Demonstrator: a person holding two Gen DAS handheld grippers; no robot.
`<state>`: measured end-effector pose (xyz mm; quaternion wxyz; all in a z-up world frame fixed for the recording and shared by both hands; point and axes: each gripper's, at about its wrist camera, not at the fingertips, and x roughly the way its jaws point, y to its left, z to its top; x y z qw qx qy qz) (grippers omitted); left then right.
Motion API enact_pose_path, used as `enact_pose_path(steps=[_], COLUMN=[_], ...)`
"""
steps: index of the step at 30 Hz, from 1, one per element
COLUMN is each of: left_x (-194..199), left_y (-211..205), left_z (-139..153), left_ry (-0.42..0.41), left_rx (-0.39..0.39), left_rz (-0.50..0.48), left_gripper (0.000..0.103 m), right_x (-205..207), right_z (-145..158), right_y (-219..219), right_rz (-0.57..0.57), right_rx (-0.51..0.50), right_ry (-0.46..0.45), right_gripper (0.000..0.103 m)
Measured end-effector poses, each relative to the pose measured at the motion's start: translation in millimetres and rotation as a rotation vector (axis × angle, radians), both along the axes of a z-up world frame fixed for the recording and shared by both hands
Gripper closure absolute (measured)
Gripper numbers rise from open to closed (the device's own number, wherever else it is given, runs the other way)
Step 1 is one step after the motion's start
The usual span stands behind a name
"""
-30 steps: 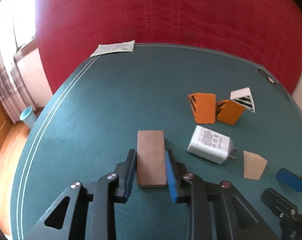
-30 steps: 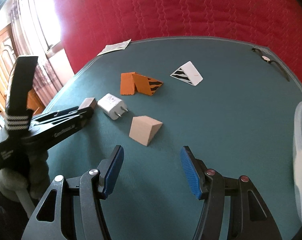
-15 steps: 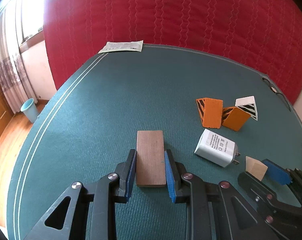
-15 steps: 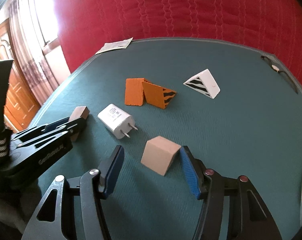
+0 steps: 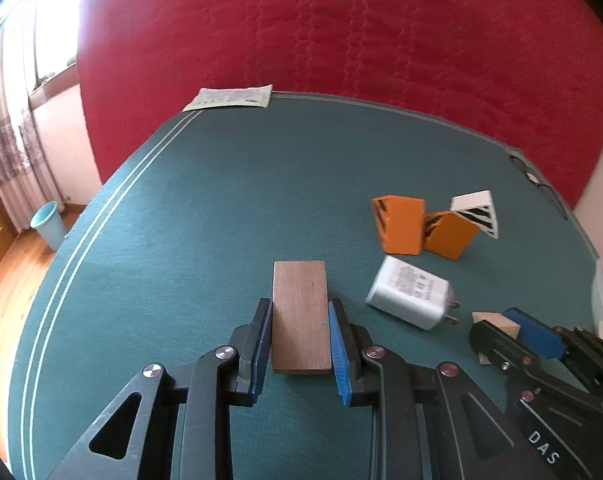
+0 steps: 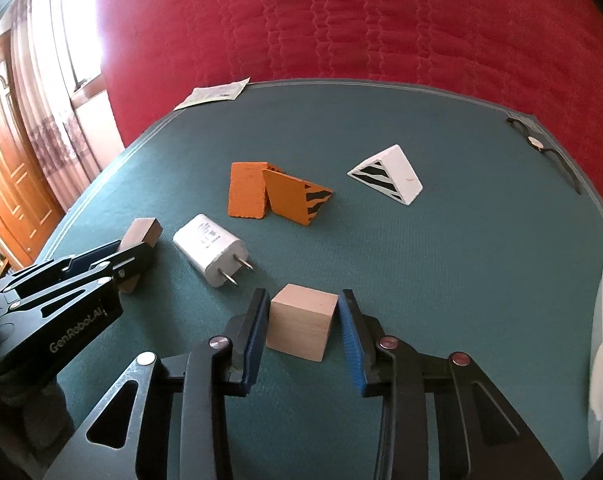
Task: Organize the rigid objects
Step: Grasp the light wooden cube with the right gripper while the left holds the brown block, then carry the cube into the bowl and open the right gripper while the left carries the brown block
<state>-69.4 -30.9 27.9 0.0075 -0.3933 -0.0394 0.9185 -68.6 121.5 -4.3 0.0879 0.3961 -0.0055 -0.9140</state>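
green felt table (image 5: 205, 216), red quilt (image 5: 341, 28) behind; left gripper (image 5: 299, 340) clamps brown block (image 5: 299, 312), right gripper (image 6: 303, 330) closing on pale block (image 6: 301, 326)

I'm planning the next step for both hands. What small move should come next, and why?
Probably lift the right gripper slightly. Its jaws have just been closing and now sit against both sides of the pale wooden wedge, which still seems to rest on the green table. The left gripper already clamps the brown wooden block.

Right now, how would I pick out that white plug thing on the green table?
On the green table, look just left of the pale wooden block. The white charger lies on its side there, apart from both. It is the only rounded white box with two metal prongs; the other white piece is a striped wedge.
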Motion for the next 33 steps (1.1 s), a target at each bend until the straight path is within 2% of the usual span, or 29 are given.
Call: enact_pose_path(steps=[8,22,33], left_x=[7.4,19.8,28.6], left_y=[12.2,33.2,52.3], left_z=[6.8,11.4,10.3], left_ry=[0.045,0.092,0.093], left_rx=[0.029,0.008,-0.011], left_rz=[-0.071,-0.138,-0.174], left_gripper=[0.074,0.074,0.074], right_x=[19.3,59.1,79.7], right_z=[4.8,18.0,29.3], right_y=[17.4,50.9,97.0], right_rz=[-0.023,-0.073,-0.177], right_rx=[-0.038,-0.056,-0.053], right_ry=[0.015,0.077,0.104], right_gripper=[0.067,0.067,0.067])
